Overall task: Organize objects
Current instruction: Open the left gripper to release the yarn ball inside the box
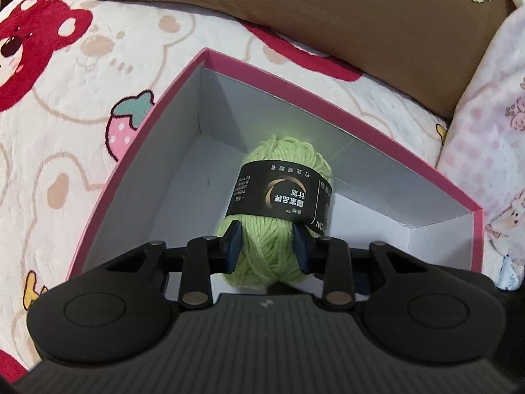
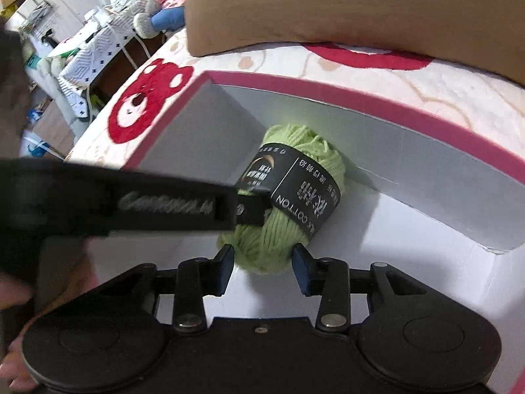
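- Bedding printed with red bears and strawberries (image 1: 65,105) forms the work surface; a brown pillow (image 1: 328,16) and a pink patterned cushion (image 1: 485,124) lie at its far edge. Cluttered furniture is visible beyond the bed in the right wrist view.
- A pink-rimmed box (image 1: 137,151) with a white interior rests on the bedding. One item is contained in it: a green yarn ball (image 1: 282,164) with a black paper band around its middle.
- The yarn ball is positioned near the far wall of the box, with its far end close to or against that wall.
- The left gripper (image 1: 269,246) is clamped on the near end of the yarn ball; both blue pads are pressed into the wool.
- The right gripper (image 2: 262,269) is held apart, with its fingers on either side of the near end of the yarn ball (image 2: 272,246); whether contact is made cannot be told.
- The left gripper (image 2: 249,210) is seen entering from the left in the right wrist view, at the band of the yarn ball.
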Tool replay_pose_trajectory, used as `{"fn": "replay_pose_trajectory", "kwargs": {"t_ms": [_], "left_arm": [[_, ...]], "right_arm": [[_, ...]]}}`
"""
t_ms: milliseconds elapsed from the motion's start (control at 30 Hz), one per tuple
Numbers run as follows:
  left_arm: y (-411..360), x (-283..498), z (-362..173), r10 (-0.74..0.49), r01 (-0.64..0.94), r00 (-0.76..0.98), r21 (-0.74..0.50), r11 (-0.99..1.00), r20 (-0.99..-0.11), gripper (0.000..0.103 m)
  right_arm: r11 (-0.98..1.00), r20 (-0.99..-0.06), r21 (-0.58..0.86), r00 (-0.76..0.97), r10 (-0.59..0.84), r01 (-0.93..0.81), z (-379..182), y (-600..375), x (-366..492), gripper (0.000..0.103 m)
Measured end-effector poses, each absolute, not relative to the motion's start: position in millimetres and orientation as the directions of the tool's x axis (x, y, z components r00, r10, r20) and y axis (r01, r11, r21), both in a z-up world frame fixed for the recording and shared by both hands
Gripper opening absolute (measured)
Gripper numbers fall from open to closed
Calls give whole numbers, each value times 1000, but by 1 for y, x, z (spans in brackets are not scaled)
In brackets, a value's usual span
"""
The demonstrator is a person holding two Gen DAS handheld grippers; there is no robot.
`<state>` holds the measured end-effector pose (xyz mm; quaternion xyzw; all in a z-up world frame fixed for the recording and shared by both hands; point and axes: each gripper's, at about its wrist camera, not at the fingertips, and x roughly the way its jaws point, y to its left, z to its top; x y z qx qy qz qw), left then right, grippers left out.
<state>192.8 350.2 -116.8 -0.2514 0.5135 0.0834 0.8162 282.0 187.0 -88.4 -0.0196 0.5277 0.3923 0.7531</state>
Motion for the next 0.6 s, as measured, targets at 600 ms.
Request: {"fn": "replay_pose_trajectory", "kwargs": {"t_ms": [600], "left_arm": [[318, 134, -50, -92, -348, 479, -285, 893, -873, 54]], "right_arm": [[623, -731, 258, 272, 625, -738, -23, 116, 207, 75]]}}
